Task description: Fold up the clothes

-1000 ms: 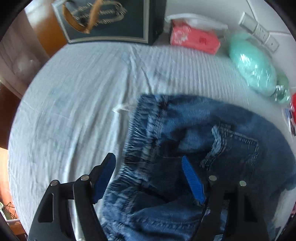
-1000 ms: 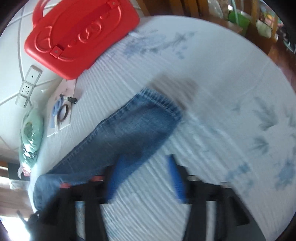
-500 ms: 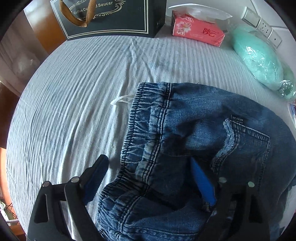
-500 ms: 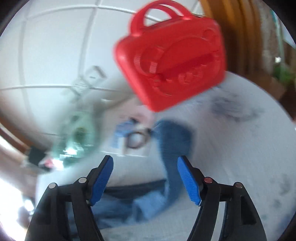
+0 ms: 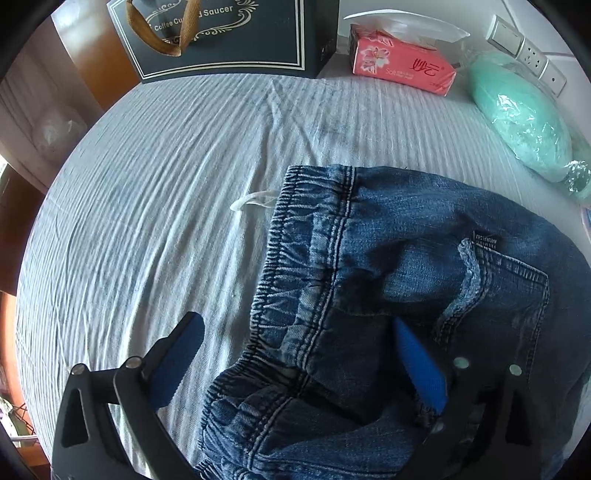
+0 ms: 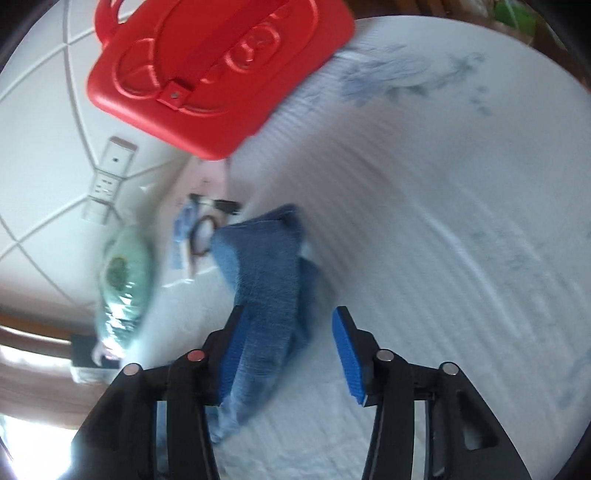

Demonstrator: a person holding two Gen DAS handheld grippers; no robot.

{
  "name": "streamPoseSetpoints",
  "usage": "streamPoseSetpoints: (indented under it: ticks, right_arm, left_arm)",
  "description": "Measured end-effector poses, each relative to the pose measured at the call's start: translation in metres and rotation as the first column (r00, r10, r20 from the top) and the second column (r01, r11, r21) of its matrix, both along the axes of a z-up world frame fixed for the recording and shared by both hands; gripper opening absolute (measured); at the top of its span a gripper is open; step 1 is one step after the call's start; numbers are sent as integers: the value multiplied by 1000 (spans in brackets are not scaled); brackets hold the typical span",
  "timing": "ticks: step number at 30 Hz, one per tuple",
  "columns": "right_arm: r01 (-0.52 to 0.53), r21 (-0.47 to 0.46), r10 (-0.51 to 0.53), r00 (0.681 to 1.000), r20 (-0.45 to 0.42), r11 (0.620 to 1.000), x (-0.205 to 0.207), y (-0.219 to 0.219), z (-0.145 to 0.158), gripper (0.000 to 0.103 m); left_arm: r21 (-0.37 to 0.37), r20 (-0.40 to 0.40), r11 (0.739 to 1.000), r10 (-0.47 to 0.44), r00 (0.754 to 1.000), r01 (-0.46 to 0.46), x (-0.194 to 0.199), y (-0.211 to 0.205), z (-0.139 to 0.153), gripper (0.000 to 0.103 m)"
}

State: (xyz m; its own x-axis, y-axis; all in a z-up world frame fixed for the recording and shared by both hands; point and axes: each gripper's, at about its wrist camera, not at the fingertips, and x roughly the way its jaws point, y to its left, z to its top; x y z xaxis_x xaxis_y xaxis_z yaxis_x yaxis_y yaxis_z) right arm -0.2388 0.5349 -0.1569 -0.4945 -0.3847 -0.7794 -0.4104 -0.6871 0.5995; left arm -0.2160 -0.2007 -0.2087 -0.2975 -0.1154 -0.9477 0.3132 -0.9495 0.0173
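Since a second ago the left tongs (image 5: 295, 354) have spread wide over the jeans (image 5: 406, 266) waistband, pressing nothing; their right pad is half sunk in denim. Right tongs (image 6: 291, 343) have been closing, a raised trouser leg against the left pad, the other apart, the grip blurred. Beyond the left tongs a dark box (image 5: 229, 33) reads "Coffee Cu… Saucer", partly behind its strap, on the striped worktop (image 5: 166, 184)

Soft daylight, left wrist view sharp with fisheye bending at the dark rim, faint shadow under the jeans (image 5: 406, 295), right wrist view motion-blurred (red case (image 6: 218, 74) smeared), glare at lower left, perhaps a window.
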Motion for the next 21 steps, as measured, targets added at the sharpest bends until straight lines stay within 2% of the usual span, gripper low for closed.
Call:
streamPoseSetpoints:
  ticks: [2,3,4,5,6,7,8,9,10,11,12,13,14,15,16,17,18,19,21]
  right_arm:
    - [-25,-34,26,999,26,999,-10,-12,-5,47]
    - [-48,-31,49,999,21,998,-13,-20,-3,42]
    - [-78,-13,78,997,10,997,-17,-29,1,32]
    - [-101,33,101,995,-8,994,-19,-38,10,7]
    - [-117,101,121,992,-30,988,-19,-47,24,7]
    - [-131,169,141,989,-50,977,-19,-56,38,7]
    - [-142,236,163,984,-69,961,-20,-66,52,7]
    - [-146,339,188,978,-94,929,-17,-77,73,7]
    - [-139,496,224,968,-117,857,-10,-93,99,7]
    - [-128,637,264,957,-123,760,-2,-110,122,7]
    - [-126,715,290,950,-112,688,4,-124,137,7]
    - [-129,764,307,947,-94,632,11,-136,150,7]
    - [-131,796,310,948,-75,591,17,-142,158,8]
    - [-135,813,297,954,-49,566,22,-144,159,14]
    - [-139,813,264,964,-19,565,28,-141,155,18]
    - [-143,793,223,975,10,592,34,-131,146,30]
    - [-149,759,177,983,45,634,40,-118,132,42]
    - [-149,715,125,988,88,683,48,-101,114,46]
    - [-115,601,44,990,132,791,70,-63,82,48]
  left_arm:
    - [-1,-1,1000,-3,1000,3,0,0,1,102]
    - [-2,-5,1000,-9,1000,9,1,2,3,102]
    - [-4,-9,1000,-15,1000,15,1,3,5,90]
    - [-5,-13,1000,-21,1000,21,1,5,7,79]
    - [-4,-20,1000,-29,999,29,2,7,12,55]
    - [2,-31,999,-38,999,38,2,10,18,44]
    - [1,-43,999,-47,998,47,2,13,25,41]
    - [-6,-57,998,-55,997,55,2,16,32,34]
    - [-14,-67,998,-60,996,59,3,17,39,34]
    - [-17,-73,998,-62,995,60,4,18,43,34]
    - [-15,-79,998,-63,995,62,5,19,46,34]
    - [-22,-81,998,-63,995,62,3,22,51,34]
    - [-32,-79,998,-64,995,62,-1,24,55,34]
    - [-31,-70,997,-66,995,63,-2,23,55,34]
    - [-23,-55,998,-66,996,65,0,22,53,34]
    - [-15,-40,998,-66,997,66,2,21,50,35]
    - [-6,-25,998,-67,997,66,4,20,48,40]
    - [3,-17,998,-66,998,66,6,19,46,45]
    - [19,-22,998,-61,998,61,15,17,49,53]
